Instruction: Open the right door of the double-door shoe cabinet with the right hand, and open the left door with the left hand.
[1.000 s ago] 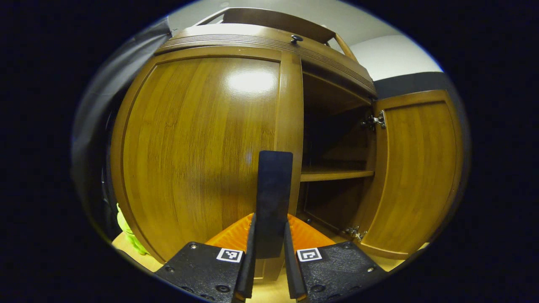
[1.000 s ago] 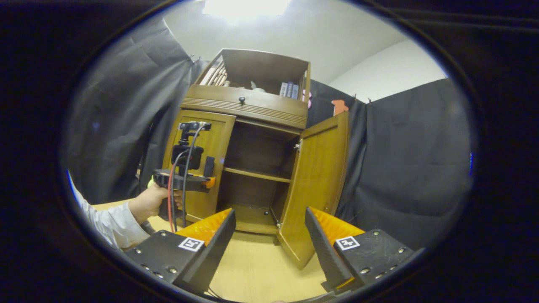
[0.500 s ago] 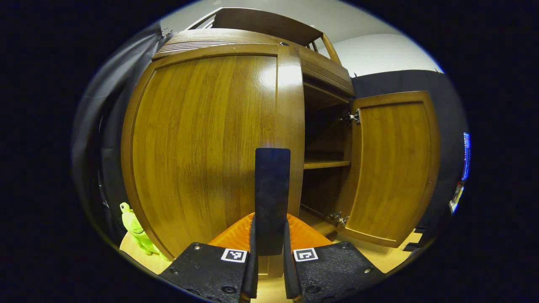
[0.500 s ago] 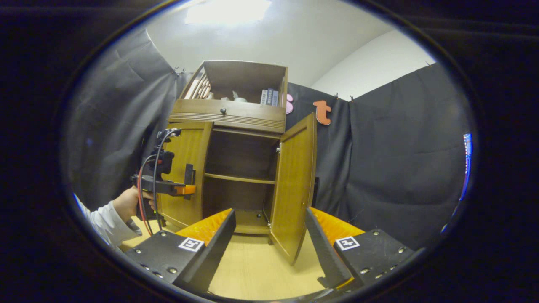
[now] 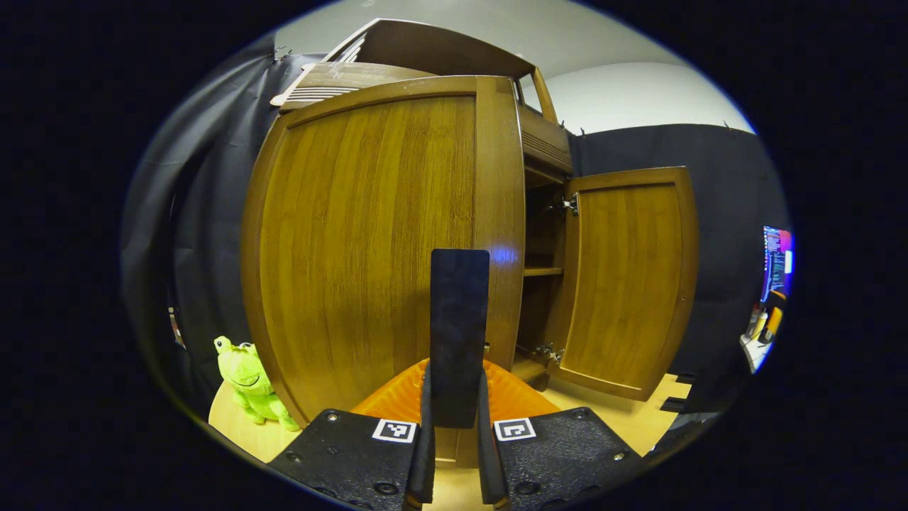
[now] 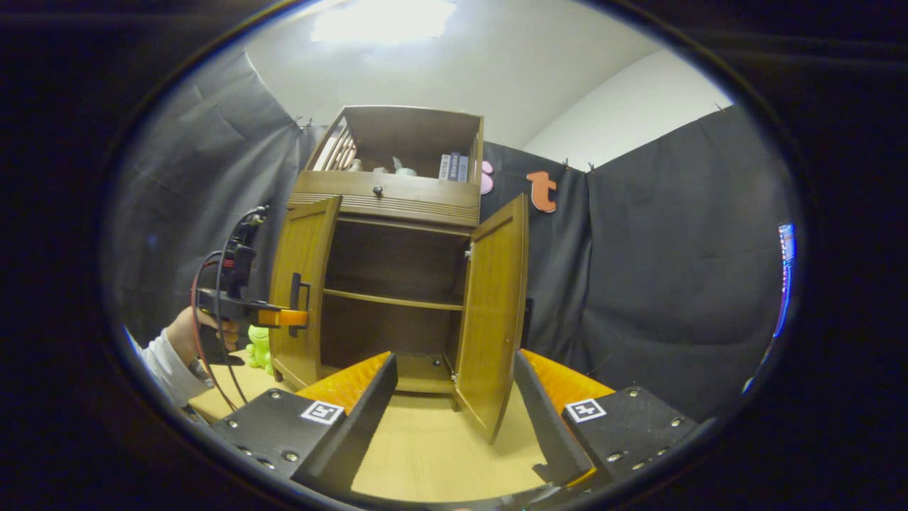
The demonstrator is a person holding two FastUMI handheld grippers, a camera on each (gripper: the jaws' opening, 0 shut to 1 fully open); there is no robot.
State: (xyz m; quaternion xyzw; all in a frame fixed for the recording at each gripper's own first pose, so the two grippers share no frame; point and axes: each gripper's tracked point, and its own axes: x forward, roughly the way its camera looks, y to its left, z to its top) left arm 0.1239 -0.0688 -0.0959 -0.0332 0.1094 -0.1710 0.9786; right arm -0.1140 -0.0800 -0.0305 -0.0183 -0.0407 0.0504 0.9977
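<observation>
Left gripper view: the left hand-held gripper (image 5: 457, 454) sits at 6 o'clock, its fingers pressed onto the dark upright handle (image 5: 459, 333) of the left door (image 5: 376, 241). That door fills the centre and the 9 o'clock side and is swung part-way out from the shoe cabinet (image 5: 543, 145). At 3 o'clock the right door (image 5: 624, 277) stands wide open, its inner face toward the camera, with a shelf (image 5: 543, 271) showing in the gap between the two doors. A green frog toy (image 5: 248, 380) sits at 8 o'clock on the wooden surface (image 5: 642, 419), just beside the left door's lower corner.

Right gripper view: the right hand-held gripper (image 6: 454, 419) at 6 o'clock has its fingers spread apart and holds nothing, well apart from the cabinet. The cabinet stands at the centre with both doors swung out and its inside shelves open to view. At 9 o'clock a person's hand (image 6: 186, 333) in a white sleeve (image 6: 163, 358) holds the left hand-held gripper against the left door's handle.
</observation>
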